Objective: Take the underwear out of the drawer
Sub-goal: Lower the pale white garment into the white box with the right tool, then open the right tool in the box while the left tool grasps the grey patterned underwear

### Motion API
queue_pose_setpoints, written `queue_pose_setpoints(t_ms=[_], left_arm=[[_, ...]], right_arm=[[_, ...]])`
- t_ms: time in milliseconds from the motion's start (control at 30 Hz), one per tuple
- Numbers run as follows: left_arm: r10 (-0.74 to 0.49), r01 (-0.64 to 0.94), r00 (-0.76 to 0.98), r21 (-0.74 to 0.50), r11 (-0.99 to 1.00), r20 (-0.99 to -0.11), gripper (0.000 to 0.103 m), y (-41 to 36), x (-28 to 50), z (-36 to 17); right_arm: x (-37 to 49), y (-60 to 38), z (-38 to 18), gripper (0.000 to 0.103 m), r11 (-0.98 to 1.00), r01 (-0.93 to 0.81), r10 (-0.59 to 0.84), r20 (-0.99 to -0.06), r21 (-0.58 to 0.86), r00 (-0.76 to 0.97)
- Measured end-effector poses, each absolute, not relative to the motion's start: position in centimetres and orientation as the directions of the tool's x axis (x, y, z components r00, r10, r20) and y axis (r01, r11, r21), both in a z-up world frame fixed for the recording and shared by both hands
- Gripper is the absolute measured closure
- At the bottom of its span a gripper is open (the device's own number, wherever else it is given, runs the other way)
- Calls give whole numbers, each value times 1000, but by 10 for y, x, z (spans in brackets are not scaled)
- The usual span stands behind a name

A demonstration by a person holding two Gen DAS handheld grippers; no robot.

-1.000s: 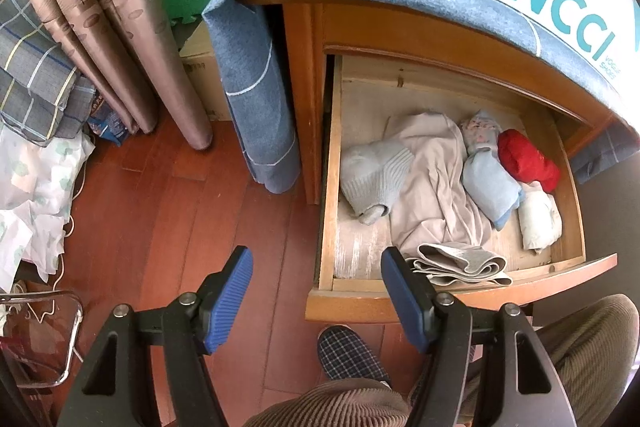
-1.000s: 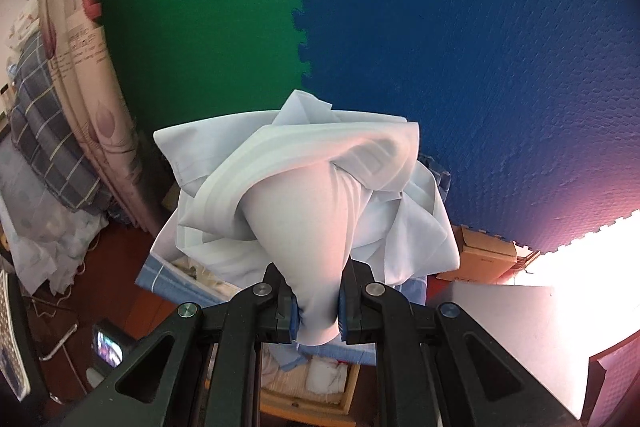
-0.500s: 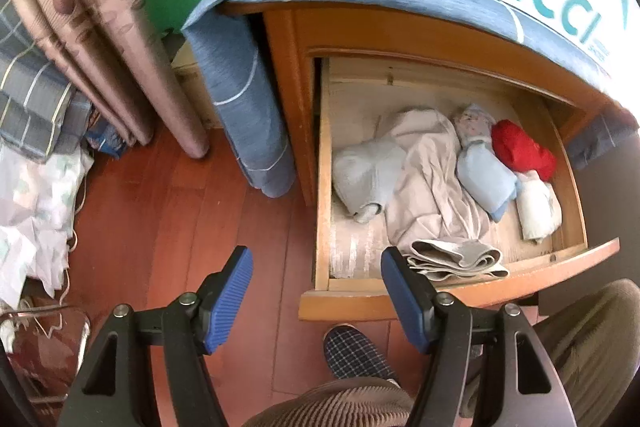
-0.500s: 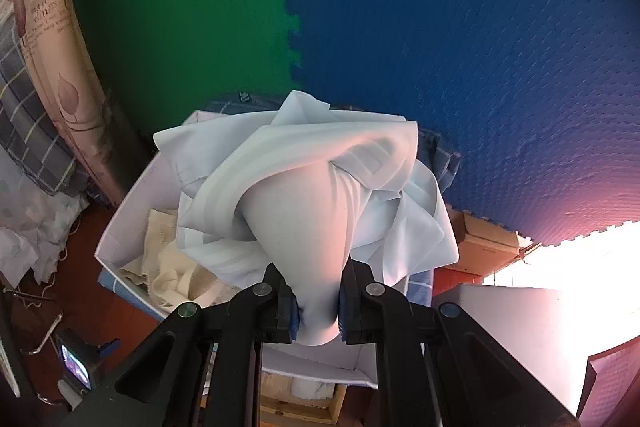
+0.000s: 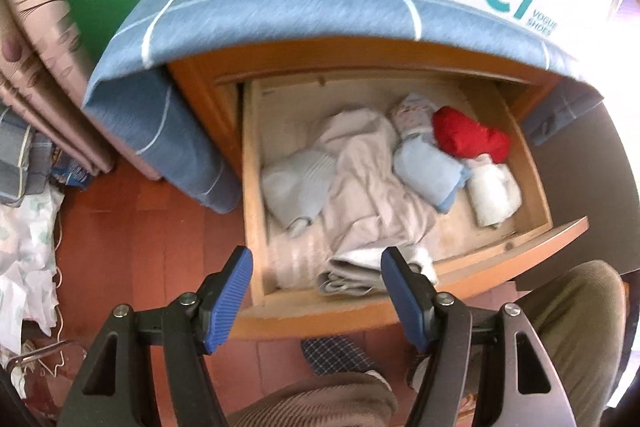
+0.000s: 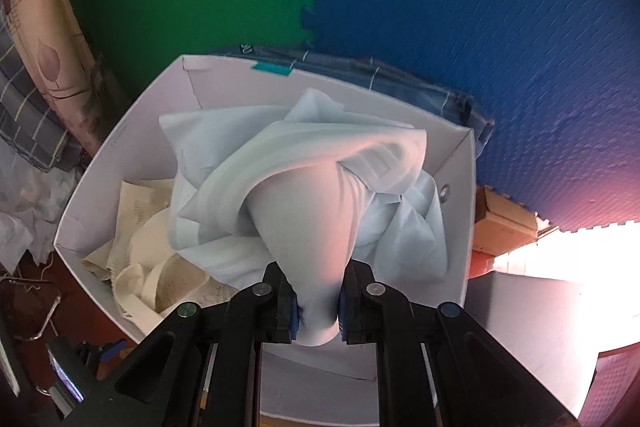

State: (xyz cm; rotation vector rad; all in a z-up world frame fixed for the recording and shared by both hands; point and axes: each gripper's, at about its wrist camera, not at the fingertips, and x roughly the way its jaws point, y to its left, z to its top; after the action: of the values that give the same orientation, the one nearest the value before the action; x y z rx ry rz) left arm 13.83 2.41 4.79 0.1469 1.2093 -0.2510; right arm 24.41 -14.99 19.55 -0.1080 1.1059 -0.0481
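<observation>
The right gripper (image 6: pixel 318 311) is clamped on the crumpled pale-blue cotton underwear (image 6: pixel 304 195), which now hangs over the white cardboard box (image 6: pixel 116 163) instead of bare wall, probably about to drop. The left gripper (image 5: pixel 316 291) gapes empty, closer above the open wooden drawer (image 5: pixel 520 251).

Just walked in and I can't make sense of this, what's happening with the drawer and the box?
A person is emptying an open wooden drawer with a handheld gripper in each hand. The right gripper is shut on a pale blue garment, holding it over a white box that already has a cream cloth in it. The left gripper is open, at the drawer's front edge, above a folded beige piece. More rolled items, including a red one, are in the drawer.
</observation>
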Motion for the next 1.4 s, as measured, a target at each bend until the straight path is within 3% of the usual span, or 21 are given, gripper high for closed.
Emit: queue_pose_setpoints(t_ms=[633,933,1067,1200,1267,1400], left_arm=[[-79,315,226,-4,949,-971,35,-30,156,12],[-23,311,137,21,950,-990,35,-42,167,-15],[-3,294,94,25,955,-996,34,-41,174,-30],[3,260,46,15,965,-999,34,-37,180,-43],[12,258,31,20,966,-999,34,-37,182,-48],[33,262,2,32,965,-999,32,-41,183,-57]], right_arm=[[268,-162,164,86,997,36,-83,-915,-74,394],[264,-162,168,70,998,38,-64,-913,-54,404],[262,-162,170,54,999,35,-52,-908,-42,416],[257,-158,179,47,999,15,-39,-895,-36,443],[256,-157,182,37,999,11,-32,-896,-30,444],[252,-155,185,32,1000,5,-28,-893,-29,449]])
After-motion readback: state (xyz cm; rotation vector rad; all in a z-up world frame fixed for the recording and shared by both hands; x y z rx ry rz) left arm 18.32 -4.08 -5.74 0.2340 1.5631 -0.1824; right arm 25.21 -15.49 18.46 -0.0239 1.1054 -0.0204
